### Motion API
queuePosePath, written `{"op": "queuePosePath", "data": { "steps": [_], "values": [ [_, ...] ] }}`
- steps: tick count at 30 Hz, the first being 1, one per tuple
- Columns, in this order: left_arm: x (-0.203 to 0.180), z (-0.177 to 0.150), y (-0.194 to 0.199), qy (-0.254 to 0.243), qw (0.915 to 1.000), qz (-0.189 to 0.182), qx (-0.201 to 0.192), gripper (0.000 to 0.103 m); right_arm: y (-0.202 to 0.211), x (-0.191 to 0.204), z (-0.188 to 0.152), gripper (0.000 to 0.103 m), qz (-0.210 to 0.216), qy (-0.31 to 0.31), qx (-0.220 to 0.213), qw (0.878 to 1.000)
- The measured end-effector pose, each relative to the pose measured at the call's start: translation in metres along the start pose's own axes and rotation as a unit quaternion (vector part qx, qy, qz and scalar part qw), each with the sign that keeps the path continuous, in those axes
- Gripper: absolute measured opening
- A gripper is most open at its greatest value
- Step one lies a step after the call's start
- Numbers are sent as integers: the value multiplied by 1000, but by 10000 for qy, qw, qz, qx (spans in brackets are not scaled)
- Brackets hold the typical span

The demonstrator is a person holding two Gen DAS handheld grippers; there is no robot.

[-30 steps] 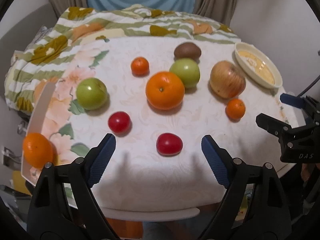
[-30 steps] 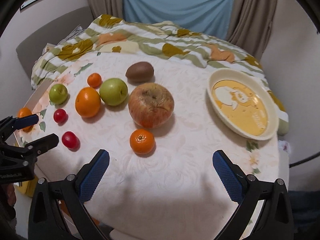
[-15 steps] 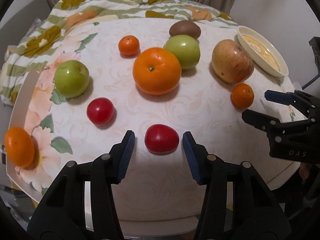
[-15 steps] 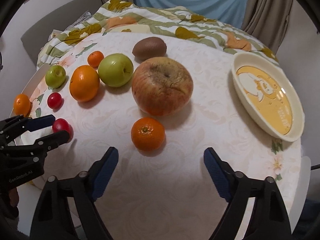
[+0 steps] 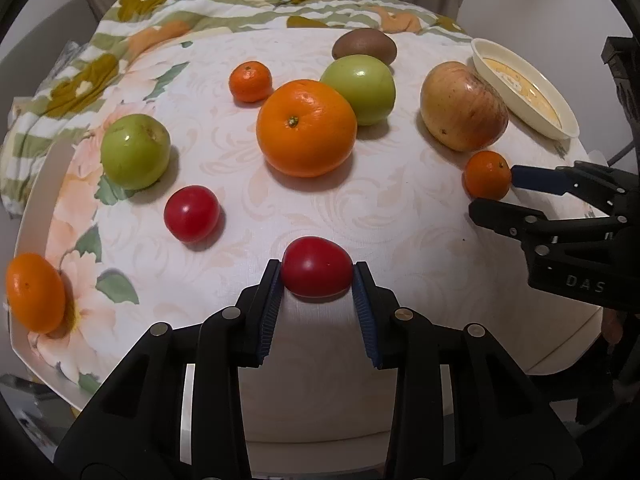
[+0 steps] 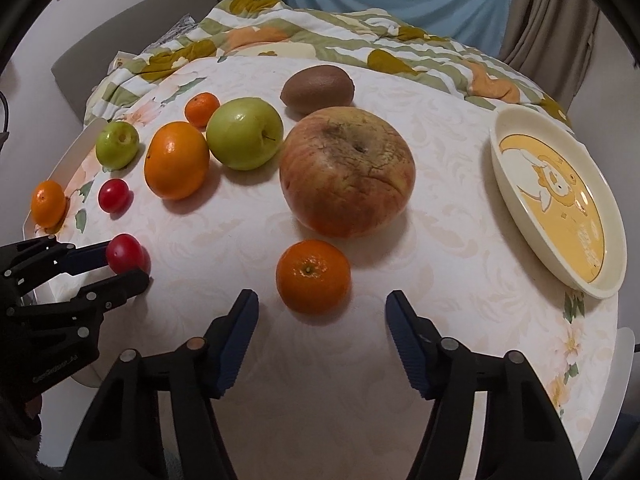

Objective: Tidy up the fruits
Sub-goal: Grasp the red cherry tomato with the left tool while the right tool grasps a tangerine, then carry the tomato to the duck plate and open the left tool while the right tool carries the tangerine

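Tablecloth [image 5: 400, 208] bears fruit; left tool [image 5: 316, 280] pinches red tomato [image 5: 316, 272] lying crosswise; right tool [image 6: 320, 316], closing, spread.

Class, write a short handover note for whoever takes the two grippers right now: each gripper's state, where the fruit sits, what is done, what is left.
Left gripper: jaws just closed on the near red tomato, not lifted.
Right gripper: jaws closing but open, small mandarin just ahead, untouched.
Done: nothing moved; the yellow dish holds nothing.
Left: all fruit, including the big apple, still on the tablecloth.
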State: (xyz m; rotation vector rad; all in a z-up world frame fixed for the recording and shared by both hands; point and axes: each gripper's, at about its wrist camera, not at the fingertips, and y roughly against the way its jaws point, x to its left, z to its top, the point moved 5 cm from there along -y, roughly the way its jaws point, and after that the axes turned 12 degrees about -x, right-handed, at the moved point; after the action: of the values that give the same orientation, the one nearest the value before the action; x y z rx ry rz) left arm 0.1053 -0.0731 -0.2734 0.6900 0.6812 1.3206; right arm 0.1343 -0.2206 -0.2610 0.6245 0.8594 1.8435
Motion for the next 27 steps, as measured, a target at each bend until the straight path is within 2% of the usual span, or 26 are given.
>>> {"op": "queuePosePath", "data": {
  "steps": [6,8,9,19,27],
  "values": [
    [5,-5,5,91,9999,107,-11,42,-4,1,3,47,-31,44,-43,10000],
    [9,-5,6,146,9998,164,-14,42,-5,2,6,36,-27,63,-87,9999],
    [10,-6,6,165,9997,175,-16,42,-6,3,6,34,-7,74,-101,9999],
    [16,3,22,260,9989,317,-207,42,9,6,14,34,44,120,-285,9995],
    [2,32,53,127,9979,404,-489,42,46,-7,29,34,50,-9,-587,9983]
  ]
}}
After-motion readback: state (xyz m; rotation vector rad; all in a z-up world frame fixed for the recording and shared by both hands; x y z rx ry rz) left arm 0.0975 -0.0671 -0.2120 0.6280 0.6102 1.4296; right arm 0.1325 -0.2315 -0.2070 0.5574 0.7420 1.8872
